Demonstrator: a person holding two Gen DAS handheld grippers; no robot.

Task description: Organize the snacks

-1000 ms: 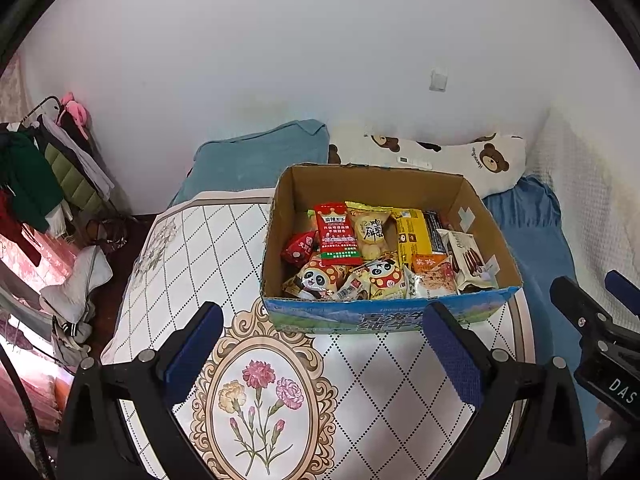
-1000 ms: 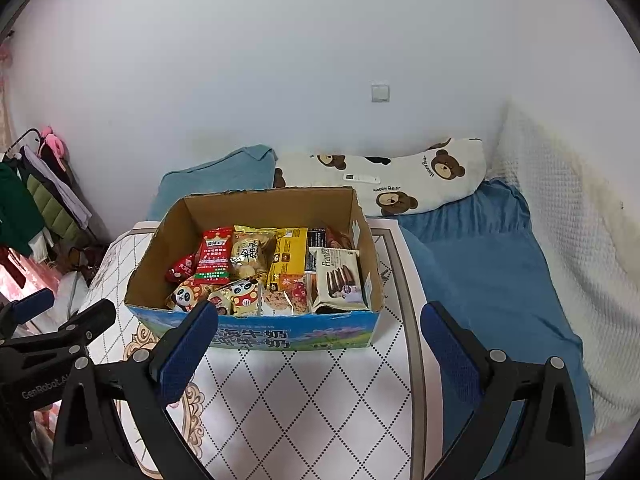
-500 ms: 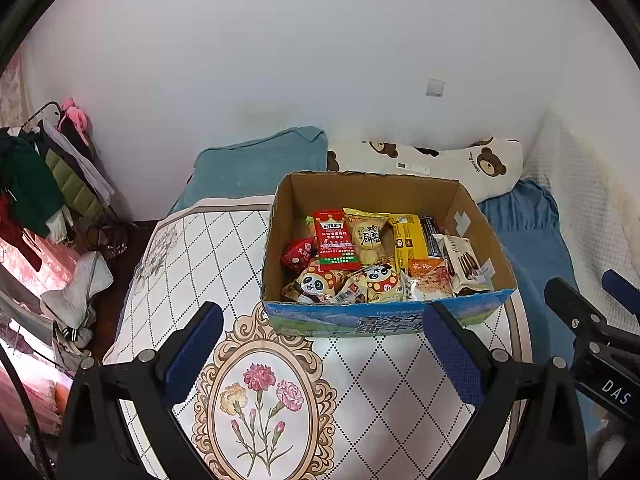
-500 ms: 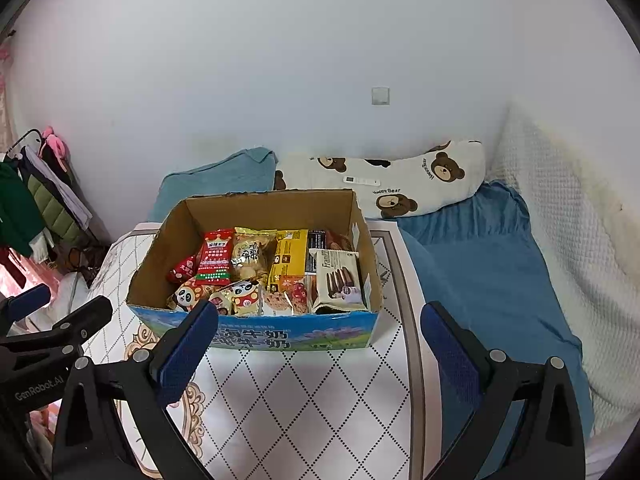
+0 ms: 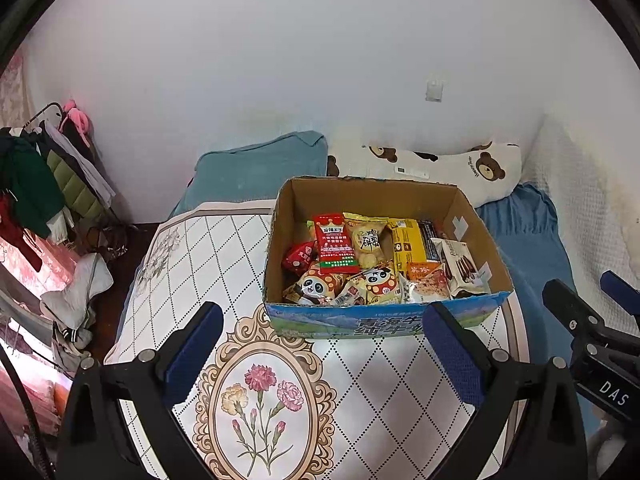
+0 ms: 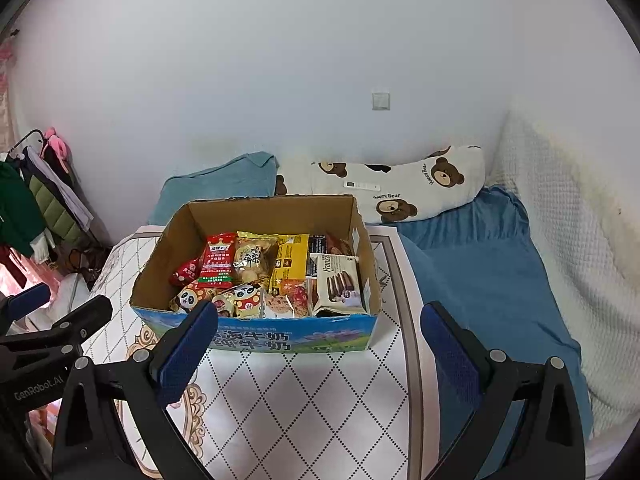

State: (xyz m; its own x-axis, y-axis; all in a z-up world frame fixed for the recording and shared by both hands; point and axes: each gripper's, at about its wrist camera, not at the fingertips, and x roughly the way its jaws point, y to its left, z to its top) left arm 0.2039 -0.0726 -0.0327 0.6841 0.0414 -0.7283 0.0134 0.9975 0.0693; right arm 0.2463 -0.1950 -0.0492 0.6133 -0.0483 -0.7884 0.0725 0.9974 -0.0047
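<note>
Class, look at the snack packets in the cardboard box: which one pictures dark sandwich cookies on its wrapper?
The white Franzzi packet at the box's right end; it alone shows chocolate sandwich cookies, unlike the red, yellow and panda packets beside it.

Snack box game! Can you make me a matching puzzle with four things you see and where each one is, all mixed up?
Things:
1. red packet
2. chocolate biscuit pack
3. bear pillow
4. flower picture

Places:
A. on the mat in front of the box
B. at the right end inside the cardboard box
C. behind the box, by the wall
D. in the left half of the box, leaning up

Pairs: 1-D, 2-B, 3-C, 4-A
</note>
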